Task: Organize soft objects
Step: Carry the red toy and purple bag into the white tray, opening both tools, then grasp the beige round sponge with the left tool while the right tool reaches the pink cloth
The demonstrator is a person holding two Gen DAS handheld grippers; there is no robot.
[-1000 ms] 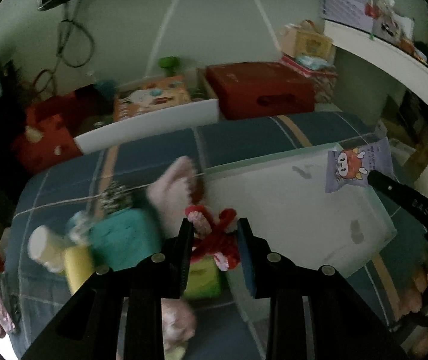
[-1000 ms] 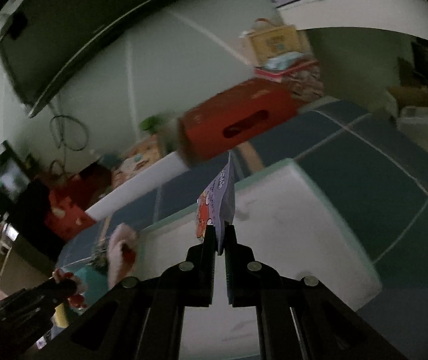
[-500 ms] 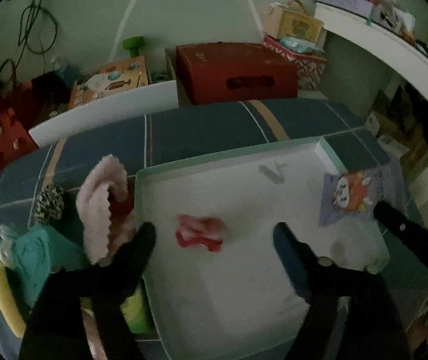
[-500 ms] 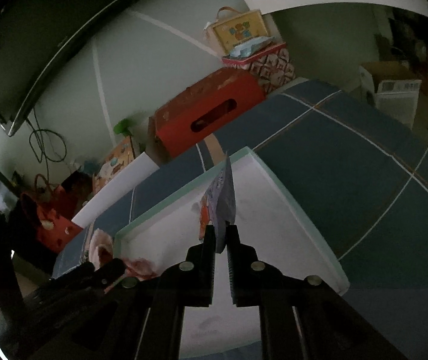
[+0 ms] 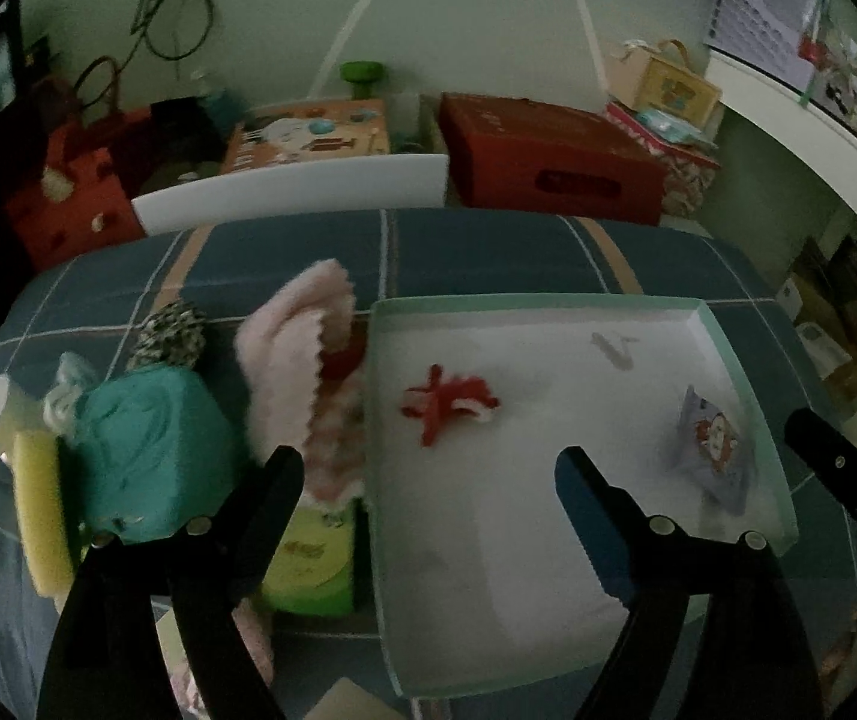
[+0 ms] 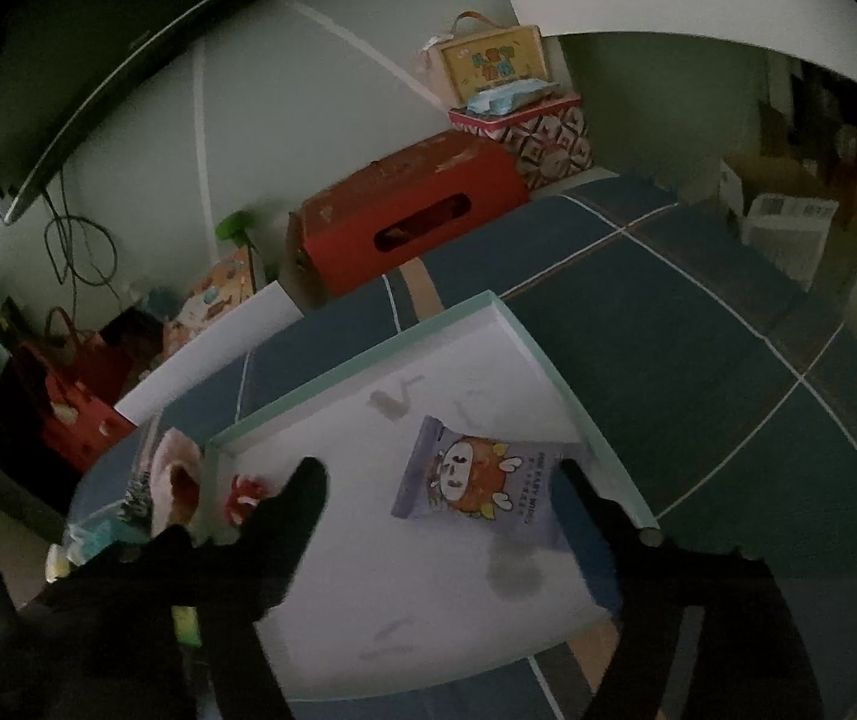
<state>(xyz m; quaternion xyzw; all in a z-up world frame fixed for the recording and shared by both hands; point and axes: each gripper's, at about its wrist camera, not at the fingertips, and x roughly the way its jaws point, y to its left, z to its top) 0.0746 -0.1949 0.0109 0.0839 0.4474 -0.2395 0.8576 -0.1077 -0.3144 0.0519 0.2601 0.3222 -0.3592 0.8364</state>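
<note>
left claw (image 5: 428,468) wide, empty | right claw (image 6: 440,480) just opened, wipes pack (image 6: 476,480) released

Place: a home bedroom, dimly lit.
Bed: blue plaid bedspread (image 5: 488,252) at 12 o'clock.
Clutter: red cardboard box (image 5: 548,156), children's picture box (image 6: 491,63).
Wall: dark flat screen (image 6: 68,78), dangling cables (image 5: 173,12).

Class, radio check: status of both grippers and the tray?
Left gripper and right gripper open, jaws just opened, nothing gripped. Red toy and wipes packet lie in tray. Nothing in the way.
</note>
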